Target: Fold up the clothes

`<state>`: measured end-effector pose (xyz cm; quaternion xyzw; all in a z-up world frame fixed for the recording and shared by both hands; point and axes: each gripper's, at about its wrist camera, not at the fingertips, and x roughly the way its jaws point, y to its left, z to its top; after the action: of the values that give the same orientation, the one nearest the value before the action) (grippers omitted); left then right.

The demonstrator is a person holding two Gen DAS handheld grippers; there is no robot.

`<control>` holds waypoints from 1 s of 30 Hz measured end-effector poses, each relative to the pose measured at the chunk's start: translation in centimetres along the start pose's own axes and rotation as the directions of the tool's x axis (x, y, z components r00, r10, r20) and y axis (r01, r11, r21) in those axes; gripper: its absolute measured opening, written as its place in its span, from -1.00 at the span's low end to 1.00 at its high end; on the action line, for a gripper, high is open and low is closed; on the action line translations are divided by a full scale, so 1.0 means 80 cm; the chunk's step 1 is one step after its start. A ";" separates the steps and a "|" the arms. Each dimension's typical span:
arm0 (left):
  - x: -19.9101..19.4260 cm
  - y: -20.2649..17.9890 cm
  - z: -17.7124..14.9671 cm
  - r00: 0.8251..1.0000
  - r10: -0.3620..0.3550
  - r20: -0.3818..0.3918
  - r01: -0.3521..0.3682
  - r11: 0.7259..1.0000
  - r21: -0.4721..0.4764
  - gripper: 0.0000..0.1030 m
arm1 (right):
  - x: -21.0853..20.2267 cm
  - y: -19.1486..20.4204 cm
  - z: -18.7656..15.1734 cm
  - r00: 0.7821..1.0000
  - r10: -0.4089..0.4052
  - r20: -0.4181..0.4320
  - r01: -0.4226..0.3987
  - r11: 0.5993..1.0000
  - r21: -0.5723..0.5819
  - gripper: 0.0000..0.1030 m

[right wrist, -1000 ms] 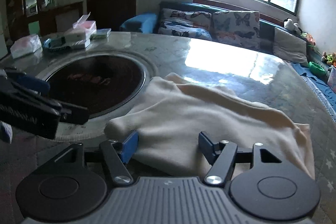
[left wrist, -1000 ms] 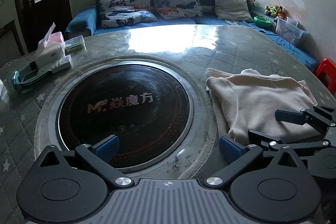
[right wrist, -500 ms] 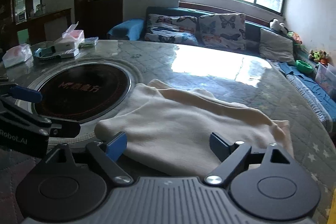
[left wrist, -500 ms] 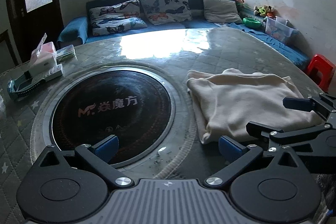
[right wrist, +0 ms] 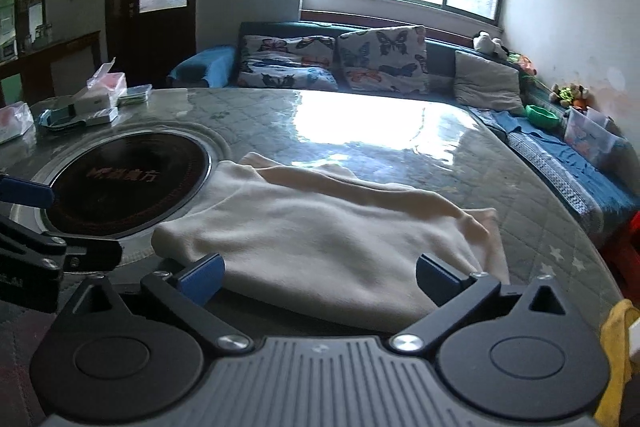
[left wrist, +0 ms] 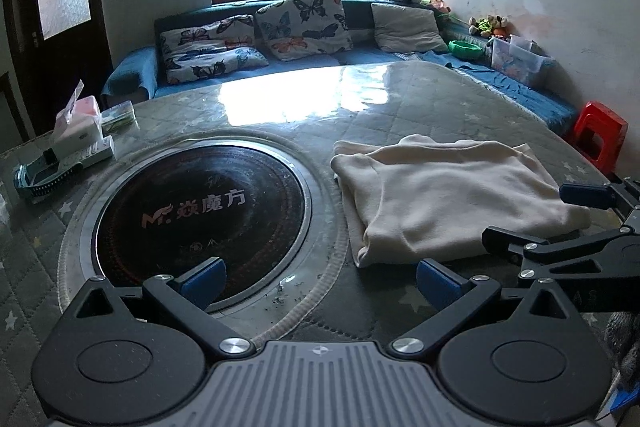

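- Round table [left wrist: 400, 95], quilted cover under glossy plastic, dark hotplate [left wrist: 200, 211] inset at centre.
- Cream garment [right wrist: 328, 223] lies folded flat beside the hotplate, near my edge of the table.
- Right gripper [right wrist: 320, 277]: jaws opening, nothing between them, cloth let go since a second ago; I judge this fold finished.
- Left gripper [left wrist: 320, 279] spread wide, empty, over the hotplate rim.
- Far half of the table is free; boxes [left wrist: 80, 135] sit far left.

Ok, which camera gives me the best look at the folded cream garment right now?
The left wrist view: the cream garment lies whole and unobstructed on the table, every edge visible. In the right wrist view the garment is nearer and larger, but the right hand-held gripper, its jaws opening with no cloth pinched between them, covers the near edge.
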<state>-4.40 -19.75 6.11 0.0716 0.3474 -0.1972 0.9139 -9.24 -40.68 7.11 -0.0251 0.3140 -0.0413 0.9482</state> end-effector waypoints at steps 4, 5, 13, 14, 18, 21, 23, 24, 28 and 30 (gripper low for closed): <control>-0.007 -0.006 -0.004 1.000 -0.009 0.009 0.009 1.000 0.014 1.00 | -0.007 -0.002 -0.005 1.000 -0.022 0.005 0.022 1.000 0.011 1.00; -0.009 -0.008 -0.006 1.000 -0.011 0.011 0.010 1.000 0.019 1.00 | -0.008 -0.002 -0.007 1.000 -0.024 0.006 0.024 1.000 0.014 1.00; -0.018 -0.016 -0.018 0.999 -0.032 0.014 0.032 0.999 0.020 1.00 | -0.021 -0.005 -0.021 0.999 -0.038 0.001 0.038 0.999 0.024 1.00; -0.019 -0.017 -0.020 0.999 -0.034 0.015 0.034 0.999 0.022 1.00 | -0.023 -0.005 -0.022 0.999 -0.040 0.002 0.040 0.999 0.027 1.00; -0.021 -0.024 -0.025 0.999 -0.041 0.017 0.041 0.999 0.035 1.00 | -0.029 -0.008 -0.026 0.999 -0.040 0.005 0.040 0.998 0.044 1.00; -0.023 -0.029 -0.028 0.999 -0.045 0.020 0.044 0.998 0.042 1.00 | -0.033 -0.009 -0.031 0.999 -0.043 0.005 0.042 0.998 0.050 1.00; -0.024 -0.032 -0.029 0.998 -0.051 0.022 0.050 0.998 0.044 1.00 | -0.036 -0.009 -0.033 0.999 -0.043 0.005 0.042 0.998 0.055 1.00; -0.024 -0.033 -0.030 0.998 -0.052 0.023 0.051 0.998 0.046 1.00 | -0.038 -0.009 -0.034 0.999 -0.042 0.005 0.042 0.998 0.057 1.00; -0.025 -0.036 -0.031 0.998 -0.056 0.028 0.055 0.997 0.051 1.00 | -0.042 -0.011 -0.040 0.999 -0.050 0.008 0.049 0.996 0.079 1.00; -0.025 -0.038 -0.032 0.998 -0.058 0.027 0.057 0.997 0.053 1.00 | -0.044 -0.012 -0.043 0.999 -0.048 0.008 0.047 0.994 0.098 1.00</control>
<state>-8.54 -21.19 5.56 0.0824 0.3308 -0.2335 0.9106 -14.16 -41.40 6.52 0.0138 0.3059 -0.0793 0.9487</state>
